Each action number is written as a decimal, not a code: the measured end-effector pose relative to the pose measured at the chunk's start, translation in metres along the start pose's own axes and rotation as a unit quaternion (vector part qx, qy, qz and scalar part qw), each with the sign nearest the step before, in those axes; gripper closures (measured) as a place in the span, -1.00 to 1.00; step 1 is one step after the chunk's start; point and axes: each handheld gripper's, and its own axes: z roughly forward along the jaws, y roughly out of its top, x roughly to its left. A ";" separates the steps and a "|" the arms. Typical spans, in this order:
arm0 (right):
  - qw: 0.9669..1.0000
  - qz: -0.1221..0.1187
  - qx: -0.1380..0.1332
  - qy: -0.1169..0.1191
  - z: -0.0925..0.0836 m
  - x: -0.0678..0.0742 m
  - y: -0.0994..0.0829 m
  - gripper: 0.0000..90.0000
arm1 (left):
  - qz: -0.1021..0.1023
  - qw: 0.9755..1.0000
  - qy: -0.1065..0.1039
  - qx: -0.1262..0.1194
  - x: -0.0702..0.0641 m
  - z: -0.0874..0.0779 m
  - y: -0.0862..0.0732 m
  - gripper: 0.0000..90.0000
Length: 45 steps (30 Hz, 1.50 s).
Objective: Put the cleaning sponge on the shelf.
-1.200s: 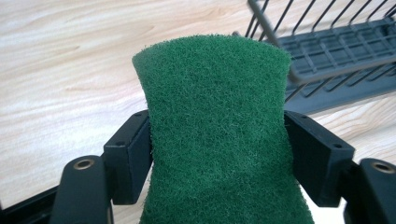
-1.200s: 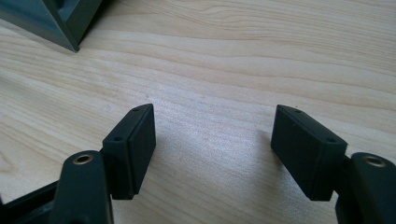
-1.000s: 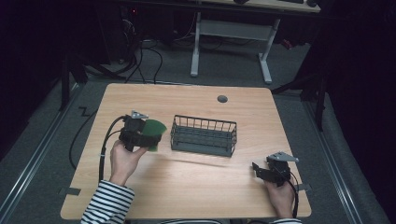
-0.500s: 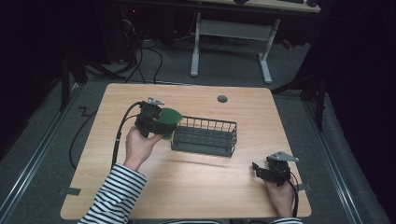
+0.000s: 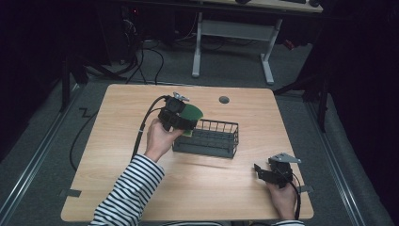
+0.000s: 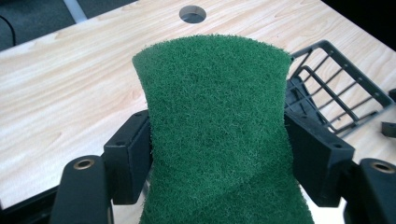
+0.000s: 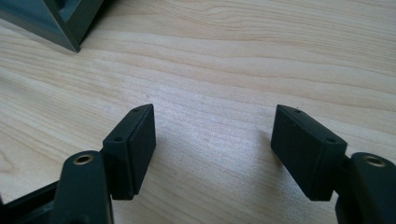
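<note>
1 green pad in left gripper | 1 wire basket | right gripper agape

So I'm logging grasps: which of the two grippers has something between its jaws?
The left gripper, raised by the wire basket's left end, clamps a green scouring pad. The right gripper, low over the table near the front right corner, has open, empty jaws.

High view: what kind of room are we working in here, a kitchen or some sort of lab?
Likely a lab or recording workspace, not a kitchen: a bare wooden table with a cable hole, loose cables on the grey floor, and a desk frame behind in a dark room.
</note>
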 end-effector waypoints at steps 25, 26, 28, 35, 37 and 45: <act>1.000 0.000 0.001 -0.001 0.000 0.001 0.000 -0.32 | 0.012 1.000 0.002 0.012 -0.008 0.045 0.002 -0.34; 1.000 -0.001 0.001 -0.001 0.000 0.001 0.000 -0.32 | 0.012 1.000 0.002 0.012 -0.009 0.046 0.002 -0.35; 1.000 -0.001 0.001 -0.001 0.000 0.001 0.000 -0.32 | 0.013 1.000 0.005 0.014 -0.009 0.048 0.002 -0.35; 1.000 -0.001 0.001 -0.001 0.000 0.001 0.000 -0.32 | 0.020 0.999 0.013 0.022 -0.011 0.052 -0.001 -0.35; 1.000 -0.001 0.001 -0.001 0.000 0.001 0.000 -0.32 | 0.020 0.999 0.013 0.025 -0.010 0.053 -0.001 -0.35; 1.000 -0.002 0.001 0.000 0.000 0.001 0.000 -0.32 | 0.023 0.999 0.016 0.027 -0.010 0.054 -0.006 -0.37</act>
